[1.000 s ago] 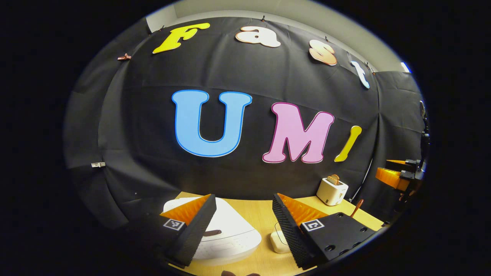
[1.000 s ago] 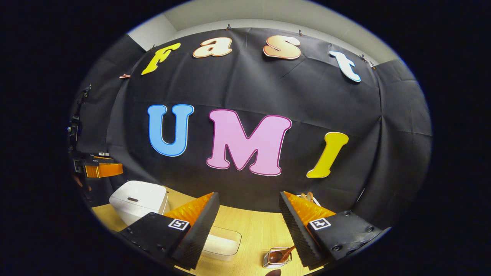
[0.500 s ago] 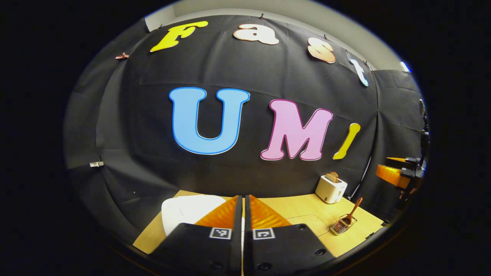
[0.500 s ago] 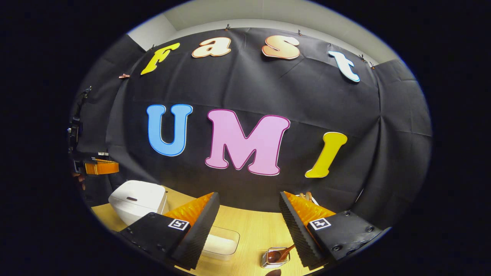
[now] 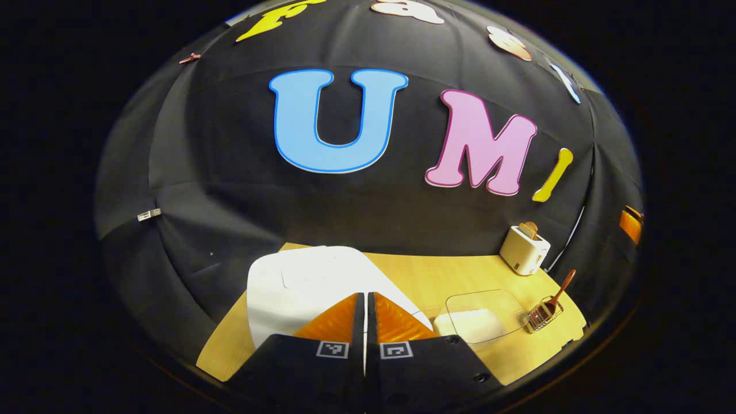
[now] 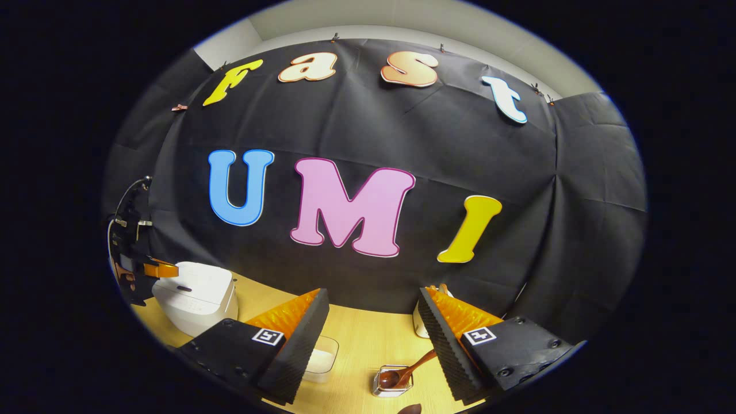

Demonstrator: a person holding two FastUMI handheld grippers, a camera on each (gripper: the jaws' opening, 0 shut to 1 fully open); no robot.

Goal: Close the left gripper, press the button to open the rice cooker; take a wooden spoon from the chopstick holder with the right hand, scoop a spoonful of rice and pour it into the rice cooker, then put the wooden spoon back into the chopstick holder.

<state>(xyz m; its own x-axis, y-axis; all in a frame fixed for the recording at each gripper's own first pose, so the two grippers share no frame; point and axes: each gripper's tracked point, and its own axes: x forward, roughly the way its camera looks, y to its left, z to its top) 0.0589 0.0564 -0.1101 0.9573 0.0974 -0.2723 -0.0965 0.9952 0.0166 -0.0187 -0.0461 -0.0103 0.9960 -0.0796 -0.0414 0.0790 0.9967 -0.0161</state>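
The wooden table (image 5: 443, 276) carries every item and runs beneath both pairs of fingers. The white rice cooker (image 5: 299, 282) is the largest item on it; in the left gripper view it lies directly ahead of and under the fingertips, lid down, and in the right gripper view the same cooker (image 6: 198, 296) stands well off to the left of the fingers, a dark slot visible on its lid. No brand, label or legible writing can be made out on the cooker or on any other item. The left gripper (image 5: 365, 296) has its two fingers brought together with only a thin seam between them and nothing held; whether the tips touch the lid cannot be told. Each finger carries a small square black-and-white marker, not readable as text. The right gripper (image 6: 374, 299) has its fingers (image 6: 299, 339) spread wide apart, empty, above the table. A clear plastic container of rice (image 5: 480, 316) sits to the right of the left gripper's fingers, and just beside the inner edge of the right gripper's left finger (image 6: 319, 362). A white toaster (image 5: 524, 250) stands farther off to the right, near the wall. The wire chopstick holder (image 6: 391, 382) lies between the right gripper's fingers, near the bottom. The wooden spoon (image 6: 402, 374) rests in it, handle tilted toward the right finger.
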